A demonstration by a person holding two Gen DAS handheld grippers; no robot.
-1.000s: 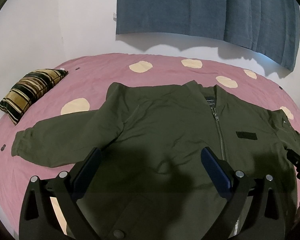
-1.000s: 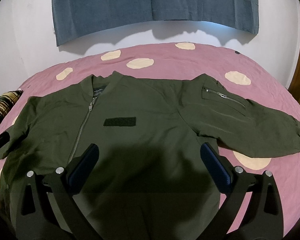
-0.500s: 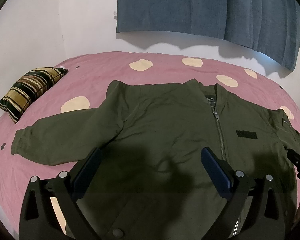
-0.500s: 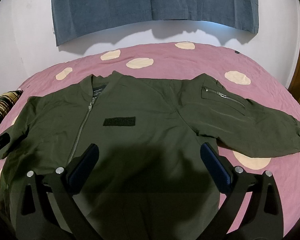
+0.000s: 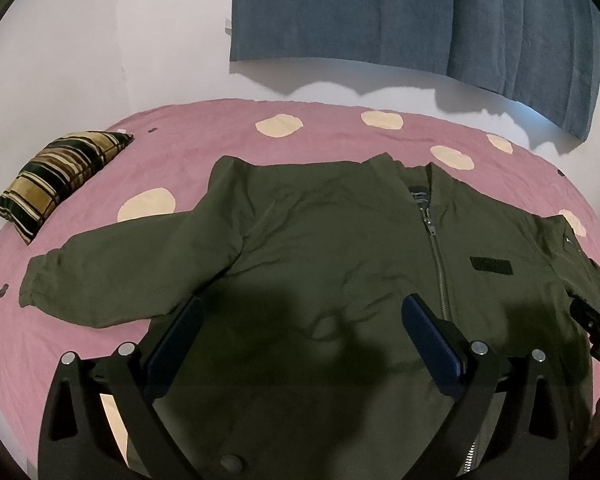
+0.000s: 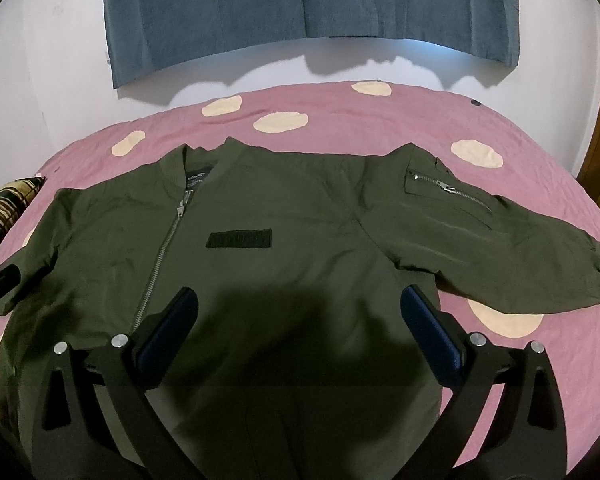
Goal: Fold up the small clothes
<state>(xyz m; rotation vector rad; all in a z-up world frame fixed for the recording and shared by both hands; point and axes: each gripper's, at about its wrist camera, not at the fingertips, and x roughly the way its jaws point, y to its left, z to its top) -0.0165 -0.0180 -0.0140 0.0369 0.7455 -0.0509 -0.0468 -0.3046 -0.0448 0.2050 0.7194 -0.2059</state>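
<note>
Change over the last second: almost none. Both views sit slightly differently against the jacket, garment itself hasn't shifted, no fold made, so my read is we're at the approach stage with the whole fold ahead. Nearest: left hand-held gripper (image 5: 300, 334), jaws spread wide, nothing between the pads, hovering above the lower left front of the green jacket (image 5: 340, 248); can't confirm any contact with the fabric. Right hand-held gripper (image 6: 300, 326) same story: fully spread, empty, over the lower right front, its shadow falling on the cloth. Each gripper's tip shows at the edge of the other's view. Jacket lies face up and zipped on the pink spotted bed (image 6: 380, 116), hem nearest, collar far, centre zip (image 6: 162, 256) running up to the neck, black chest patch (image 6: 239, 239) just right of it. Left sleeve (image 5: 112, 280) runs out to the left, cuff resting on the bedcover; right sleeve (image 6: 500, 240), with its zip pocket, stretches right and angles slightly near. Further left, a striped pillow (image 5: 56, 176) well apart from the jacket. Beyond the bed, a blue cloth (image 5: 400, 20) hanging on the white wall. Likely next: bring a sleeve in across the body; slick shell fabric may slide out of the pinch.
</note>
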